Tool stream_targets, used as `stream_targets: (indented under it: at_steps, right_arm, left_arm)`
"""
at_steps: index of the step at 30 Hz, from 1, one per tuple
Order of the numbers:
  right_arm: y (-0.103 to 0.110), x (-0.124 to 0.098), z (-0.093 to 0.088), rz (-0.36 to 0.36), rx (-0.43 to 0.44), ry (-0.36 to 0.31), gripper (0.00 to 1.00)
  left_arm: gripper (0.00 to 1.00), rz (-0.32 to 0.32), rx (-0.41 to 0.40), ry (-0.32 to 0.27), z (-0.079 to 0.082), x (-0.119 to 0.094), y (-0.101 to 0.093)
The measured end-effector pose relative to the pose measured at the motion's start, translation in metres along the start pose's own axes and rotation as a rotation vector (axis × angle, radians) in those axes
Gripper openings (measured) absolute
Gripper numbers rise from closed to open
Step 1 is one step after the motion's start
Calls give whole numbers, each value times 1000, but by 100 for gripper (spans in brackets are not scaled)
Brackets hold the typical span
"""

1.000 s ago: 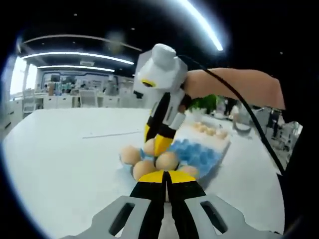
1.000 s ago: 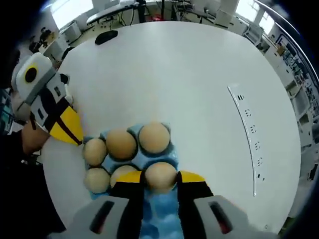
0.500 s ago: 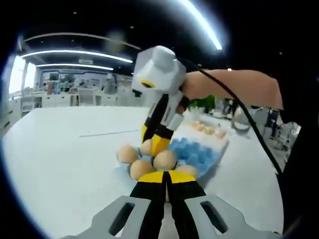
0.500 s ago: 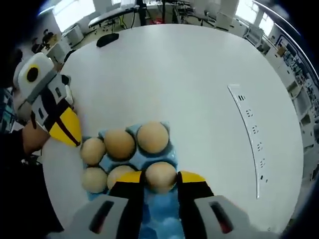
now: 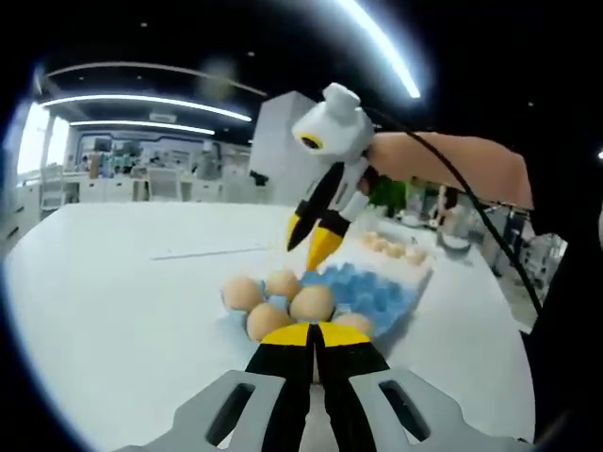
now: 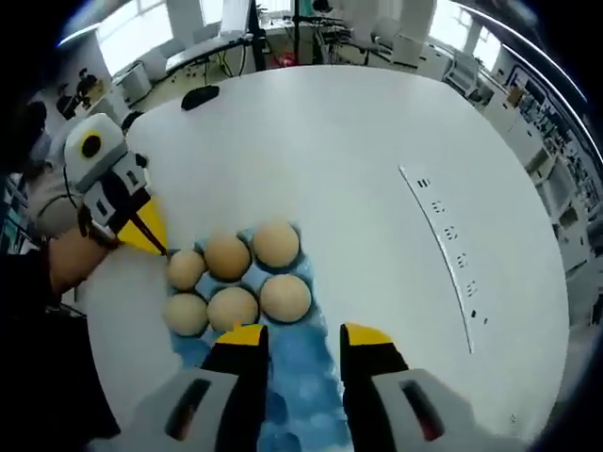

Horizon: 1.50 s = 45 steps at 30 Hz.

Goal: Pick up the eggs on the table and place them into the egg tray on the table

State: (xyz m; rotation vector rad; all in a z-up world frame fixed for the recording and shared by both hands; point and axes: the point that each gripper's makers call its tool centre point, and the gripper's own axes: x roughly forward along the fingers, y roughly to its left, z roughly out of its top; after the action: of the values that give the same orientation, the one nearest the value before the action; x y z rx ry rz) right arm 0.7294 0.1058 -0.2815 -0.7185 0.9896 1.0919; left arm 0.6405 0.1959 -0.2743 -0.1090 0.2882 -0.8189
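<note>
Several tan eggs (image 6: 233,308) sit in the near cups of a blue egg tray (image 6: 297,372) on the white table (image 6: 358,160). My right gripper (image 6: 306,334) hangs open just above the tray, nothing between its yellow tips; the nearest egg (image 6: 285,297) lies just ahead of them. In the left gripper view that right gripper (image 5: 311,243) hovers open over the eggs (image 5: 283,306) and the tray (image 5: 377,292). My left gripper (image 5: 314,331) is shut and empty, low in front of the eggs. It enters the right gripper view as a yellow-tipped left gripper (image 6: 151,240) beside the tray.
A pale carton with more eggs (image 5: 391,247) lies behind the blue tray. A long strip with markings (image 6: 443,250) runs across the table to the right. A dark small object (image 6: 201,94) rests near the far edge. A person's forearm (image 5: 443,165) holds the right gripper.
My right gripper has opened, let go of the egg it held in the tray and risen back from it. The left gripper has held still.
</note>
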Motion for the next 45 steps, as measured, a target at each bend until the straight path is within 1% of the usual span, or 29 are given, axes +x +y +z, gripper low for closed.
stream_targets:
  at_steps: [3,6,16,17,21,26,27,28,30,32,36,40,42,45]
  right_arm:
    - [-5,-9,-14,-10,12,5,32]
    - [-9,-19,-30,-20,25,14,32]
    - [-5,-47,-73,-36,50,38,33]
    - [-5,-51,-80,-37,54,46,32]
    - [-5,-57,-95,-44,65,53,32]
    - [-5,-65,-122,-53,87,68,32]
    - [-10,-66,-124,-52,91,74,31]
    - [-10,-68,-129,-52,93,76,31]
    - [-8,-71,-140,-51,95,86,31]
    - [-8,-73,-145,-51,95,92,31]
    - [-6,-79,-161,-54,95,101,31]
    - [-6,-83,-179,-62,105,124,31]
    - [-6,-84,-185,-65,105,131,31]
    - [-2,-88,-198,-61,117,134,31]
  left_arm:
    - [0,-2,-3,-6,1,0,-1]
    - [0,-1,-9,-13,3,0,3]
    - [0,8,-9,-12,4,0,7]
    - [0,8,-9,-12,4,0,7]
    - [0,11,-7,-8,4,0,10]
    - [0,11,-5,-7,3,1,10]
    - [0,10,-5,-6,3,1,10]
    - [0,10,-4,-5,2,1,10]
    - [0,11,-2,-4,2,1,11]
    - [0,11,-2,-4,2,1,11]
    - [0,13,-1,-2,1,1,12]
    - [0,10,-1,1,-1,1,12]
    - [0,12,1,2,-1,1,12]
    - [0,14,-3,1,-2,1,12]
